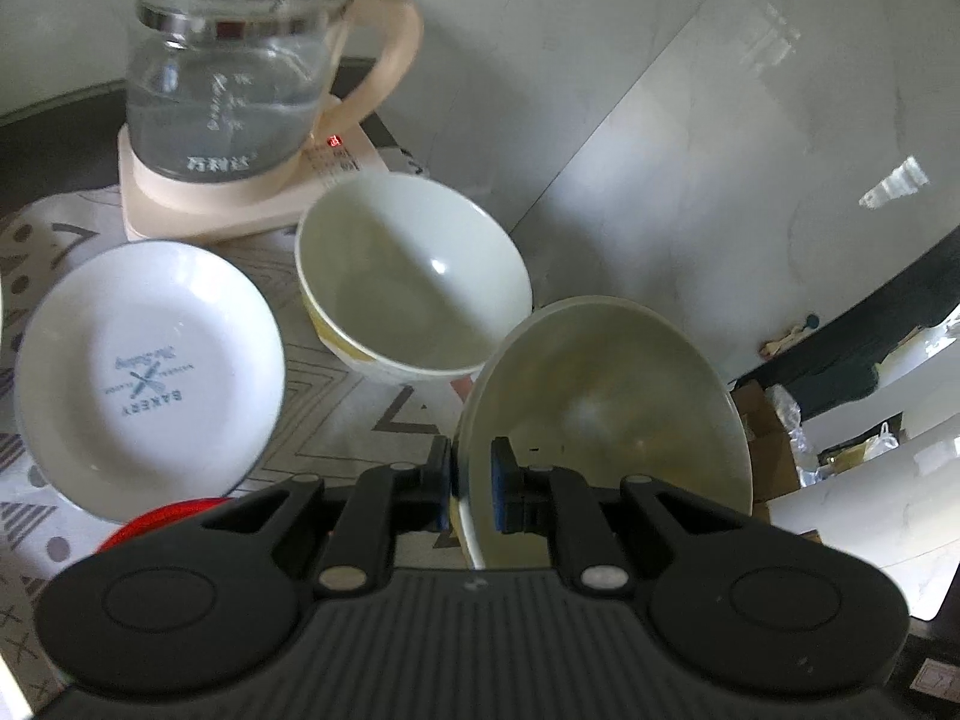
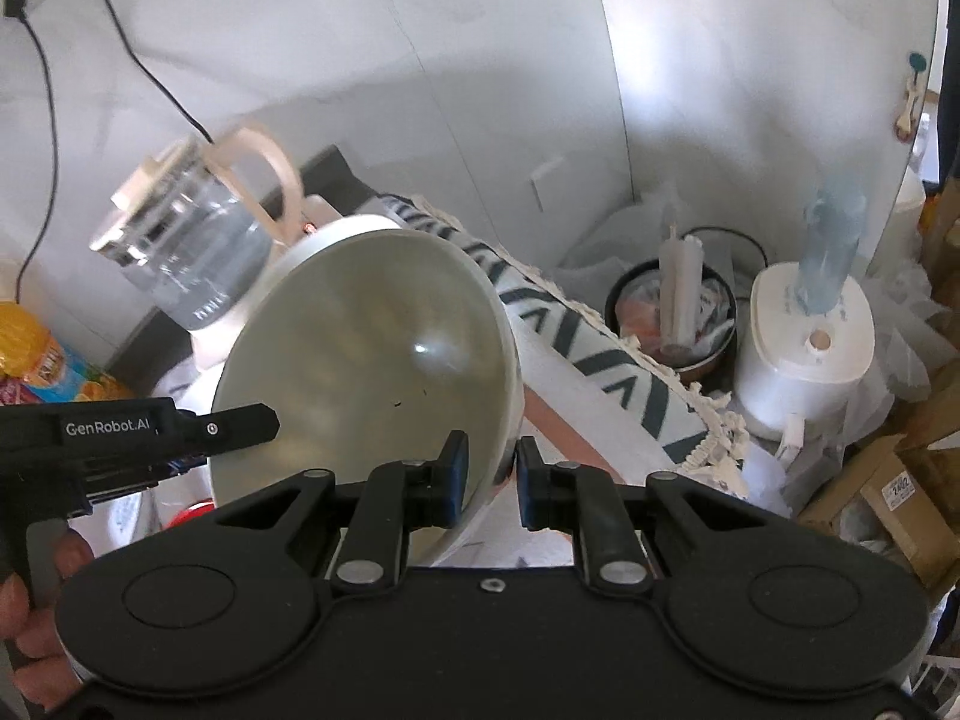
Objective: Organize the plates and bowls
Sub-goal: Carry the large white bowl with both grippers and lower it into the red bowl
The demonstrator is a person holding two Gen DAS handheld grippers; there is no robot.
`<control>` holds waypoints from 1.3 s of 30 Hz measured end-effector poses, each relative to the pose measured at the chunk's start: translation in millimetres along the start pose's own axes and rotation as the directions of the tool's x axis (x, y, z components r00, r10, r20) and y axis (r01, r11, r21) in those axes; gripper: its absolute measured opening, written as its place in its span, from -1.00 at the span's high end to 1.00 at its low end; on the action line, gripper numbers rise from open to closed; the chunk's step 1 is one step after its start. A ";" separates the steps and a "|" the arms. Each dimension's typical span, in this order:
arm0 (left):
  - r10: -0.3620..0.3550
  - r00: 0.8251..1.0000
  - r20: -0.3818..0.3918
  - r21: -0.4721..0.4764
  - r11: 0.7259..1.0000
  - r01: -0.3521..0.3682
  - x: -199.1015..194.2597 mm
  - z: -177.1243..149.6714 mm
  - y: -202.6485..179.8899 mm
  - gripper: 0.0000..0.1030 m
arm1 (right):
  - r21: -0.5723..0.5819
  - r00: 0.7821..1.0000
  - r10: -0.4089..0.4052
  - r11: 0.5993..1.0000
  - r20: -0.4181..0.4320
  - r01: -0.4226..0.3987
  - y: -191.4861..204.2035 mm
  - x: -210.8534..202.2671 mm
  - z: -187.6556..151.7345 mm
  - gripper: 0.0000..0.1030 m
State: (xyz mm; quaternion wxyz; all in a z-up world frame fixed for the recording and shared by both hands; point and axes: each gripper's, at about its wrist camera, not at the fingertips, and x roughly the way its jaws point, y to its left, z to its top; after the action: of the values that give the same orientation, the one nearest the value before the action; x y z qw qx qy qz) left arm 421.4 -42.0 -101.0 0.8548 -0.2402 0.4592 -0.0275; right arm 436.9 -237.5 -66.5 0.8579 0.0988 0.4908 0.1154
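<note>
Patterned surface [image 1: 360, 408] below. Left claw [image 1: 471, 483] and right claw [image 2: 491, 480] clamp one bowl's [image 1: 600, 414] rims, sharing its weight for stacking.

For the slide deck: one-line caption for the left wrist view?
Left gripper clamps the rim of a tilted bowl; second bowl, bakery plate and glass kettle behind.

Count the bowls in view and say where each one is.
2. The first bowl is tilted, clamped at its rim by the left gripper. The second bowl, also tilted, is clamped by the right gripper. More may be hidden.
</note>
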 end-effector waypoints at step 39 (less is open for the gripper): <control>0.036 0.999 0.001 -0.071 0.997 -0.036 -98.4 -53.6 104.5 0.78 | -0.104 0.999 0.012 0.995 -0.033 -0.016 111.0 -29.1 -86.0 0.67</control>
State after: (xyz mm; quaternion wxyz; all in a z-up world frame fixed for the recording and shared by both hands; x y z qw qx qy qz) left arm 303.8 55.9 -95.4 0.8465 -0.2622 0.4633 0.0046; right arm 337.1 -135.3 -54.1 0.8529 0.0556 0.4974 0.1483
